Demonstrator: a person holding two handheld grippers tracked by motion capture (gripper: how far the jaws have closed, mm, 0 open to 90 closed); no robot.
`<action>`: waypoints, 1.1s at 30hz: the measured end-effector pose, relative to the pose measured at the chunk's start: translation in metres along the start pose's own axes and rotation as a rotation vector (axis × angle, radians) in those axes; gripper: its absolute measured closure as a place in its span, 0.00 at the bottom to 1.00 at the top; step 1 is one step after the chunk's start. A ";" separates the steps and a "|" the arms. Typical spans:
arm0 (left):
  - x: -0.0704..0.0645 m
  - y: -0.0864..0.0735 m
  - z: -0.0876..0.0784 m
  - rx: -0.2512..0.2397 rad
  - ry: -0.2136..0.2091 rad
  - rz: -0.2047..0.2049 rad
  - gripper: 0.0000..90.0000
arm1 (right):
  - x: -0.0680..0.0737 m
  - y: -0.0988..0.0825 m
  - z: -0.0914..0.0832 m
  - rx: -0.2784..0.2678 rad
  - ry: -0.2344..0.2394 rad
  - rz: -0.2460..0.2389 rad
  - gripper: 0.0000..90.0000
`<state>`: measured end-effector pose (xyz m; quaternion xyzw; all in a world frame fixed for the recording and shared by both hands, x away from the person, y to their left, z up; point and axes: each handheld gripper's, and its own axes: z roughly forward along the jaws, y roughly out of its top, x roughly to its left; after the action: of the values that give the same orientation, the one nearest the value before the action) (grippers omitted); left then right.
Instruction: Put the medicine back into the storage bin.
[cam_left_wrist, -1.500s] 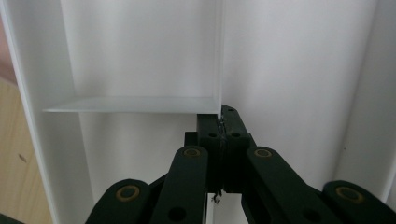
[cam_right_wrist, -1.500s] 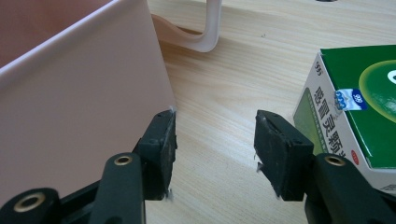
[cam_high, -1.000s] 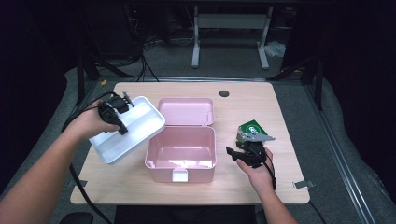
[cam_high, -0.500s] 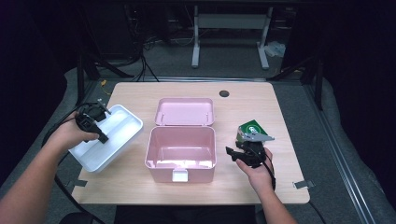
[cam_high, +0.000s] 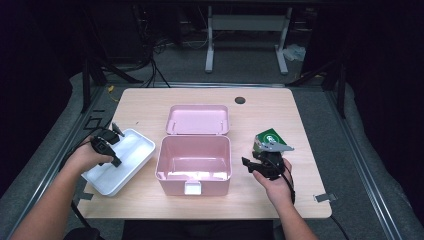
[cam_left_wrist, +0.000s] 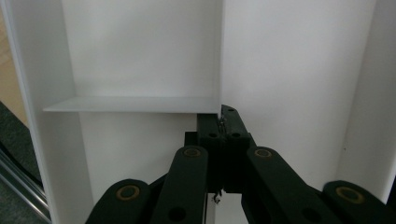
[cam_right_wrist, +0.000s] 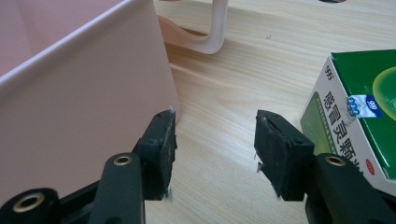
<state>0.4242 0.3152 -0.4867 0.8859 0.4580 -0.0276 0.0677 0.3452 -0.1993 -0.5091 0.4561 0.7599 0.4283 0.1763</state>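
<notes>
The left hand-held gripper (cam_high: 111, 145) is clamped tight on a thin inner divider of a white compartment tray (cam_high: 131, 154), its black jaws pinched fully together on the wall where two partitions meet, as the left gripper view shows (cam_left_wrist: 223, 122). The tray lies at the left of the table (cam_high: 200, 97), just beside an open pink storage box (cam_high: 194, 167) whose lid (cam_high: 198, 119) stands back on the far side. The box looks empty inside. Right of the box, the right hand-held gripper (cam_high: 252, 162) rests in the person's hand with its jaws about half open and nothing between them; the right gripper view puts the pink wall (cam_right_wrist: 84, 93) close to one fingertip and a green-and-white medicine carton (cam_right_wrist: 359, 112) just beside the other. In the high view the carton (cam_high: 269, 137) sits just beyond that gripper.

The step in hand appears to be setting the tray aside on the table. Done well, it likely means lowering the tray flat until its whole base bears on the wood, keeping it apart from the box wall, and opening the jaws only once it is settled, since a grip on so thin a divider could tip or flex the tray.
</notes>
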 end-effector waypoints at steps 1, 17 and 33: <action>0.000 0.000 0.000 0.000 0.000 0.000 0.99 | 0.000 0.000 0.000 -0.001 0.000 -0.002 0.53; 0.002 0.002 0.035 0.033 0.027 -0.012 0.99 | -0.001 0.000 0.000 -0.005 -0.004 0.000 0.53; -0.006 -0.012 0.028 -0.074 0.092 0.026 0.60 | 0.001 0.002 -0.002 0.002 -0.012 -0.018 0.49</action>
<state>0.4114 0.3130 -0.5146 0.8889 0.4500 0.0309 0.0795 0.3445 -0.1991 -0.5065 0.4520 0.7632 0.4234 0.1842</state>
